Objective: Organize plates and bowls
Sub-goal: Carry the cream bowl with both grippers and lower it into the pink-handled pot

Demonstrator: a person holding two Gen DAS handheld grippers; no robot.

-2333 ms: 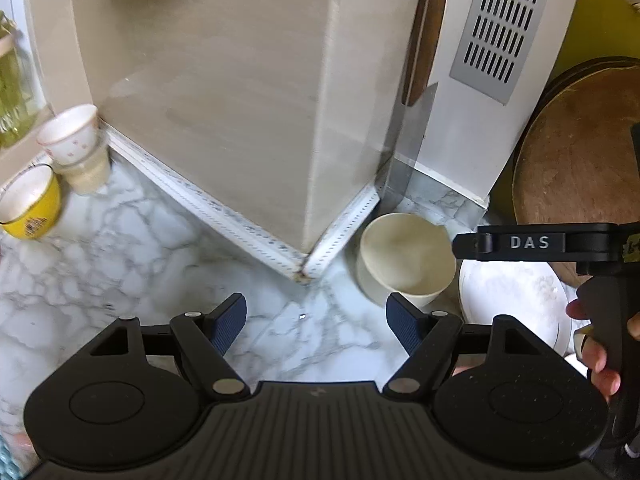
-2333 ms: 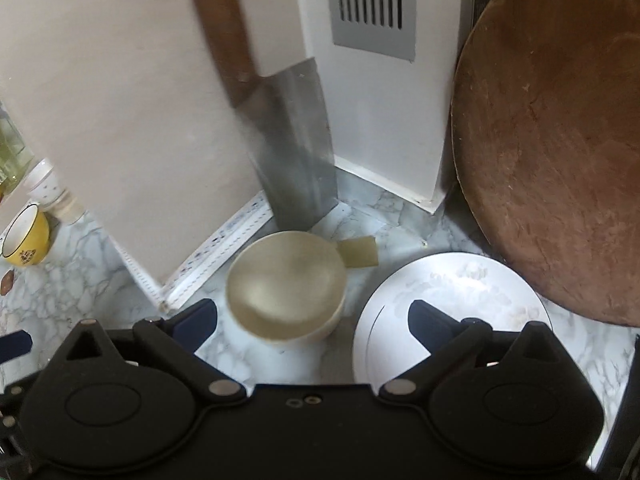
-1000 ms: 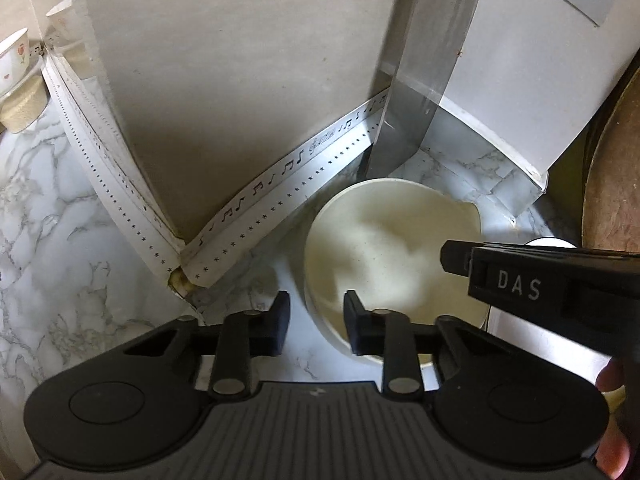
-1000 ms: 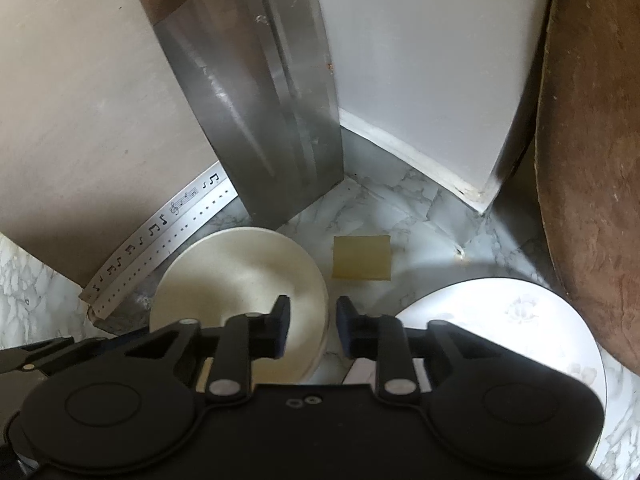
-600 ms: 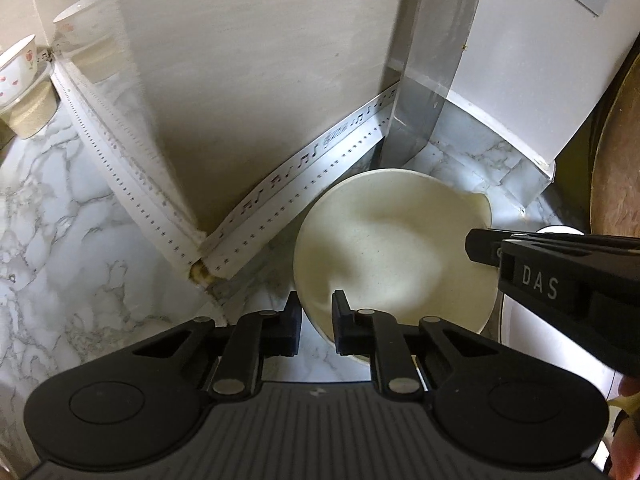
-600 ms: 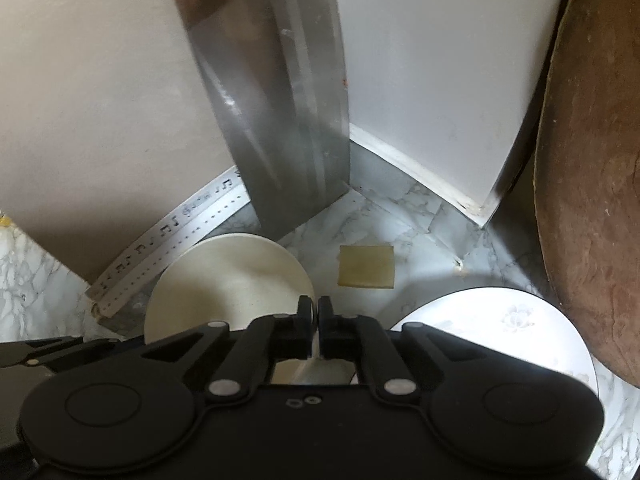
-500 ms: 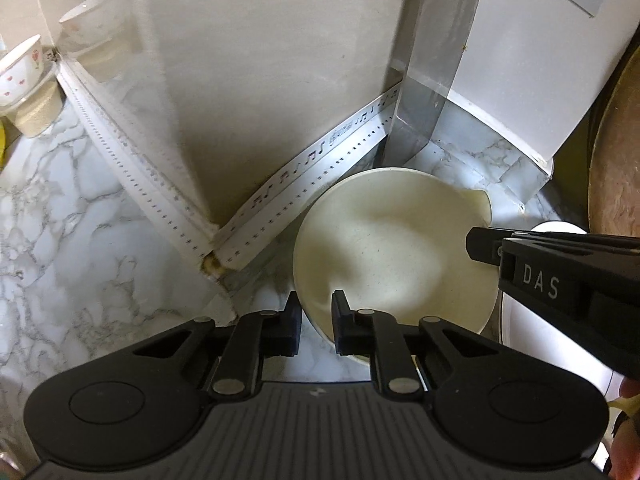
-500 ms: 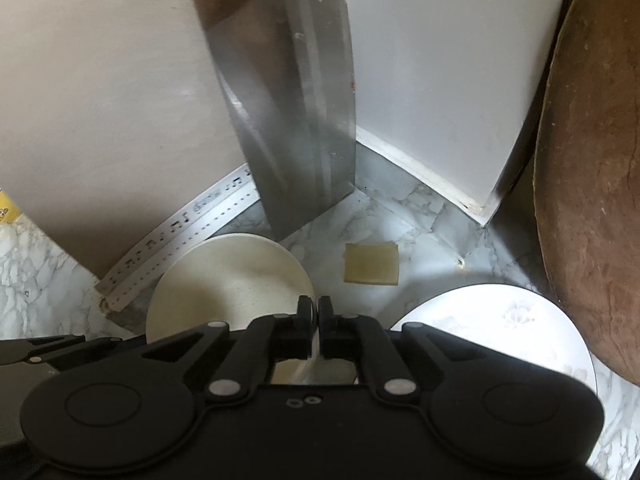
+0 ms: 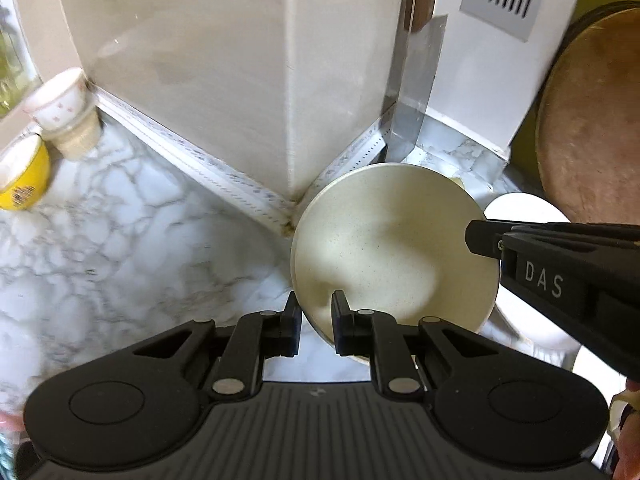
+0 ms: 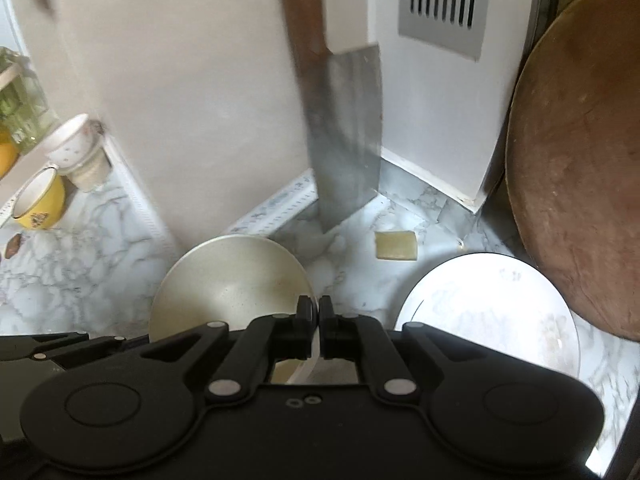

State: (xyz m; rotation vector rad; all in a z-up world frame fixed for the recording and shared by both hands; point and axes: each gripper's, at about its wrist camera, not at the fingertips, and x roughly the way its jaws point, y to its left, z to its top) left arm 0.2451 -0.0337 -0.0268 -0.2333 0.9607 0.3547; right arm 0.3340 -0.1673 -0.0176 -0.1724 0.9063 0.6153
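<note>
A cream speckled bowl (image 9: 392,240) is held off the marble counter by both grippers. My left gripper (image 9: 316,320) is shut on its near-left rim. My right gripper (image 10: 319,322) is shut on its right rim; the bowl (image 10: 232,284) shows to the left of it in the right wrist view. The right gripper's body (image 9: 560,276) crosses the right side of the left wrist view. A white plate (image 10: 488,312) lies flat on the counter to the right of the bowl, and part of it shows in the left wrist view (image 9: 524,208).
A cleaver (image 10: 348,144) leans in the wall corner behind the bowl. A round wooden board (image 10: 576,184) stands at the right. A yellow mug (image 10: 40,200) and stacked small cups (image 10: 80,156) sit far left. A small tan square (image 10: 396,245) lies on the marble counter (image 9: 120,248).
Both grippers closed on the bowl's rim, then lifted it and drew it back from the wall corner; the cups and mug at the left came into view.
</note>
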